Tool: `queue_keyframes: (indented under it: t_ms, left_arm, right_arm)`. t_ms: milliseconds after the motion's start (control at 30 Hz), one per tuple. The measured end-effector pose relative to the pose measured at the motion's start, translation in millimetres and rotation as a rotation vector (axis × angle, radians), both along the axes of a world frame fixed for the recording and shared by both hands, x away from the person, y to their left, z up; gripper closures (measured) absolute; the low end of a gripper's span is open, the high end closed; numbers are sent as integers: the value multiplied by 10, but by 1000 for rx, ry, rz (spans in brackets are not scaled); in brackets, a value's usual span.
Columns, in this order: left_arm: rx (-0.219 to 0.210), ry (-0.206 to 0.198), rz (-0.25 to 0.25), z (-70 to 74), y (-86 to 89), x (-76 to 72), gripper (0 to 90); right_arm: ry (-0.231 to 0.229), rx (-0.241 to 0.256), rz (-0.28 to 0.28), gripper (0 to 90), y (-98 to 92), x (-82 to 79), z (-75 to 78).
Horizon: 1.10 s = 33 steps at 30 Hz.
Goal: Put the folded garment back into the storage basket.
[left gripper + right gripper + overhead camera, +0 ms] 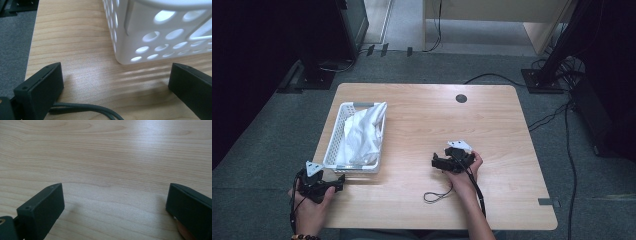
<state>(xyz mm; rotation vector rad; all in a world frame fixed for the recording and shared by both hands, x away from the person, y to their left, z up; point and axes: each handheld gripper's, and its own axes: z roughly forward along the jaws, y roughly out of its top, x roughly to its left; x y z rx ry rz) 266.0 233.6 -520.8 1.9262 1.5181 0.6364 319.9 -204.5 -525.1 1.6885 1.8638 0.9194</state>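
**Soft white cloth in basket, both jaws open and empty**

High view: white perforated basket [333, 145] at centre left of the frame, on the wooden table [492, 125], with a crumpled white cloth [363, 134] heaped inside and spilling over the upper right rim. Left hand-held gripper [339, 182] at lower left, just below the basket's near corner, apart from it. Right hand-held gripper [435, 162] right of centre, over bare wood, well apart from the basket, jaws pointing left toward it.

Left gripper view: jaws spread wide at the bottom corners, nothing between them. Basket corner [150, 32] in the upper right, near but untouched; cable [82, 108] trailing along the bottom edge.

Right gripper view: jaws likewise wide apart and empty, bare table [107, 157] ahead.

Handling, judged: cloth probably light, limp, not fragile, apt to drape and drag when lifted. Best taken by a raised fold near the overhanging edge, pinched firmly. Basket likely light, stiff plastic, liable to slide or lift along if the fabric catches; worth steadying at the rim.
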Motion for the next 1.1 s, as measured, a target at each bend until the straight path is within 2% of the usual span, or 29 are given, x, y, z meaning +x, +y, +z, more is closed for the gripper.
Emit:
queue_keyframes:
  t_ms: [667, 1100]
  left_arm:
    - [0, 0, -1, 0, 0, 0, 0]
    - [0, 0, 0, 0, 0, 0, 0]
  right_arm:
    - [2, 9, -55, 8, -284, -60, -1]
    - [-1, 17, -72, 8, -483, -98, -2]
